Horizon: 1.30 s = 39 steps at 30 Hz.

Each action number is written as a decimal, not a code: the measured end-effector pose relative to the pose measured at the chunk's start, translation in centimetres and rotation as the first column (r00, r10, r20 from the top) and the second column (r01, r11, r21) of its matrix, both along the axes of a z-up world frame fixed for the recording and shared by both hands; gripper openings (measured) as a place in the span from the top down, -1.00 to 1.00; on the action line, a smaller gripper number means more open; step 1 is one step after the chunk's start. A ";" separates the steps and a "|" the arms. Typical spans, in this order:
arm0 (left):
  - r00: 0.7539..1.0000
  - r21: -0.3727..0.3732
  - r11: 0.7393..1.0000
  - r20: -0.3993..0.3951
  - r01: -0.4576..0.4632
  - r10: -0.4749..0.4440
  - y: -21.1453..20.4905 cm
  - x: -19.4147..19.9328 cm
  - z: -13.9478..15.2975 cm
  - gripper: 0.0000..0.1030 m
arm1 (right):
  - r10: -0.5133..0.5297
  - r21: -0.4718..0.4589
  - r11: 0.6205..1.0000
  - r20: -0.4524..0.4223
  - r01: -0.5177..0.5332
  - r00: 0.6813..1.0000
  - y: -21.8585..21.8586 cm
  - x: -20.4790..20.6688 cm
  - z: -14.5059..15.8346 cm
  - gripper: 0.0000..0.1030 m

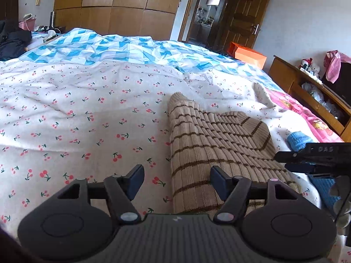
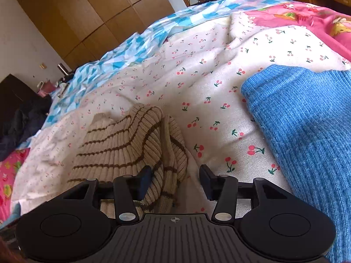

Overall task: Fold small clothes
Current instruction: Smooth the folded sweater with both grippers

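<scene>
A beige knit garment with brown stripes (image 1: 210, 144) lies partly folded on the cherry-print bedspread (image 1: 87, 114). My left gripper (image 1: 177, 180) is open, straddling the garment's left edge near its front end. The right gripper shows at the right edge of the left wrist view (image 1: 311, 160). In the right wrist view the same striped garment (image 2: 127, 144) lies bunched to the left, and my right gripper (image 2: 175, 180) is open over its right edge, holding nothing. A blue knit garment (image 2: 307, 135) lies to the right on the bedspread (image 2: 208, 87).
A blue-and-white checked sheet (image 1: 122, 48) covers the far part of the bed. A pink cartoon blanket (image 1: 307, 114) lies at the right edge. A wooden headboard shelf (image 1: 311, 92), an orange box (image 1: 248, 54), wardrobes (image 1: 114, 6) and an open door (image 1: 243, 15) stand beyond.
</scene>
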<state>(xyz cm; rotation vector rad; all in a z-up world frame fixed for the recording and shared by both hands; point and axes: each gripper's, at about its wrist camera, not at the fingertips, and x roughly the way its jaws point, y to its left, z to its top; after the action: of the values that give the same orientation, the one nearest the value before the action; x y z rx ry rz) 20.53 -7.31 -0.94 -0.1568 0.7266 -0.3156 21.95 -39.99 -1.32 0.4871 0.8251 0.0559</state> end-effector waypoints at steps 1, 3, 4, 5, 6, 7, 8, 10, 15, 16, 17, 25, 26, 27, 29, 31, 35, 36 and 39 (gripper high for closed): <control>1.000 -0.009 1.000 -0.009 0.003 -0.003 0.0 0.2 -0.3 -0.38 | 0.007 0.011 1.000 0.002 -0.007 1.000 0.0 -0.2 0.2 -0.18; 1.000 -0.030 1.000 -0.019 -0.002 0.002 0.0 0.5 -0.7 -0.41 | 0.035 0.023 0.999 -0.009 -0.035 0.999 0.6 0.0 0.4 -0.27; 1.000 -0.037 0.999 -0.023 -0.003 0.002 -0.1 0.6 -0.7 -0.42 | 0.051 0.024 0.998 -0.015 -0.051 0.999 0.9 0.1 0.2 -0.26; 1.000 -0.039 0.999 -0.026 0.001 -0.002 -0.3 0.6 -0.8 -0.44 | 0.070 0.023 0.997 -0.024 -0.070 0.997 1.4 0.5 0.0 -0.26; 1.000 -0.034 0.999 -0.027 0.005 -0.006 -0.5 0.7 -0.9 -0.44 | 0.080 0.015 0.997 -0.035 -0.080 0.996 1.9 0.9 -0.5 -0.24; 1.000 -0.026 1.000 -0.024 0.011 -0.011 -0.8 0.7 -0.9 -0.45 | 0.080 -0.011 0.997 -0.040 -0.080 0.996 2.4 1.3 -1.0 -0.06; 1.000 -0.017 1.000 -0.020 0.018 -0.018 -1.0 0.7 -0.8 -0.45 | 0.085 -0.038 0.996 -0.035 -0.087 0.996 2.8 1.5 -1.2 0.09; 1.000 -0.004 1.000 0.003 0.031 -0.031 -1.3 0.3 -0.3 -0.44 | 0.072 -0.015 0.997 -0.023 -0.073 0.997 2.7 1.2 -1.4 0.53; 0.999 0.000 1.000 0.047 0.017 -0.017 -0.7 -0.1 -0.5 -0.72 | -0.032 0.038 0.999 0.017 0.031 0.999 -0.1 -1.6 -1.7 0.76; 1.000 -0.016 1.000 0.027 0.010 -0.009 -0.6 0.2 -0.9 -0.77 | -0.056 0.058 0.997 0.011 0.056 0.998 -0.7 -2.1 -2.2 0.77; 1.000 -0.037 0.999 0.001 0.006 -0.006 -0.6 0.5 -1.4 -0.77 | -0.066 0.077 0.995 0.003 0.065 0.998 -1.0 -2.2 -2.8 0.77; 0.990 -0.146 0.988 -0.124 0.047 -0.065 -0.7 2.8 -2.5 -0.77 | -0.002 0.053 0.999 -0.030 0.003 1.000 -0.6 -1.2 -1.7 0.39; 0.990 -0.150 0.987 -0.120 0.056 -0.074 -0.7 2.6 -2.5 -0.77 | -0.005 0.095 0.995 -0.032 0.008 0.999 -1.0 -1.5 -1.7 0.31; 0.989 -0.154 0.986 -0.118 0.065 -0.084 -0.7 2.5 -2.4 -0.77 | -0.004 0.144 0.989 -0.031 0.008 1.000 -1.4 -1.8 -1.7 0.12; 0.987 -0.159 0.983 -0.118 0.087 -0.106 -1.1 2.5 -2.5 -0.77 | 0.014 0.200 0.980 -0.022 -0.009 1.000 -1.5 -1.9 -1.9 -0.04; 0.983 -0.138 0.984 -0.128 0.110 -0.128 -1.9 3.1 -2.9 -0.79 | 0.052 0.174 0.984 -0.037 -0.045 0.998 -0.6 -1.2 -2.4 -0.12; 0.977 -0.131 0.983 -0.153 0.128 -0.148 -2.8 4.1 -3.5 -0.74 | 0.079 0.138 0.988 -0.048 -0.072 0.996 1.0 0.7 -3.2 -0.15; 0.974 -0.163 0.978 -0.161 0.132 -0.159 -2.7 4.2 -3.5 -0.59 | 0.072 0.146 0.987 -0.058 -0.063 0.996 1.0 1.2 -3.3 -0.09; 0.972 -0.216 0.967 -0.162 0.134 -0.171 -2.2 3.5 -3.0 -0.13 | 0.066 0.191 0.980 -0.071 -0.051 0.995 0.9 1.5 -3.6 0.21</control>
<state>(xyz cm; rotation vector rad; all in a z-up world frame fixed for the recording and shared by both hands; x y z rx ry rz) 24.07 -9.49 -3.94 -0.3273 0.8869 -0.5293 23.47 -39.07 -4.87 0.6471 0.9144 0.1720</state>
